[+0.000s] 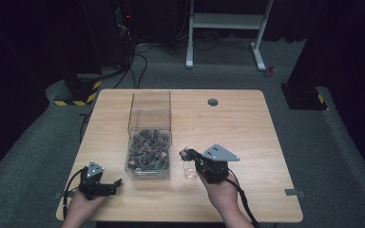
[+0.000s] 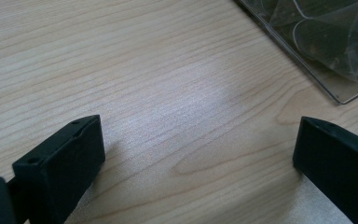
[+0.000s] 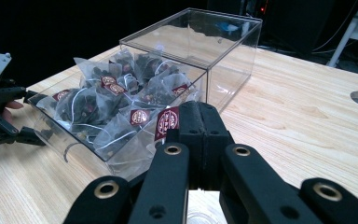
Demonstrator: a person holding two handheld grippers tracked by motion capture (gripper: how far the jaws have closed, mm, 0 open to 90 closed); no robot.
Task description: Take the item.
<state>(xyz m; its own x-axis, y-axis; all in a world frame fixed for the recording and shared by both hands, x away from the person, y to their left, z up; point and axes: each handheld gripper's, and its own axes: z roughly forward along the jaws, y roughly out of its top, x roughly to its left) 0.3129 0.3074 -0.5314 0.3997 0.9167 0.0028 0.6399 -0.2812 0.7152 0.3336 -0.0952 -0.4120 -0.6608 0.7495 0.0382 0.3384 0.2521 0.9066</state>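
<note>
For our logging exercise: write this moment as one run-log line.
right gripper: shut on tea bag tag, above small clear cup | left gripper: open, on table | clear box: holds tea bags

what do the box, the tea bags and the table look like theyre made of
Box: probably clear, glossy acrylic or similar hard plastic; you see straight through its walls, and the edges catch light.
Tea bags: seemingly thin translucent mesh or film, with dark contents showing through and small red paper-like tags.
Table: pale matte wood or wood-look laminate, with grain lines.
</note>
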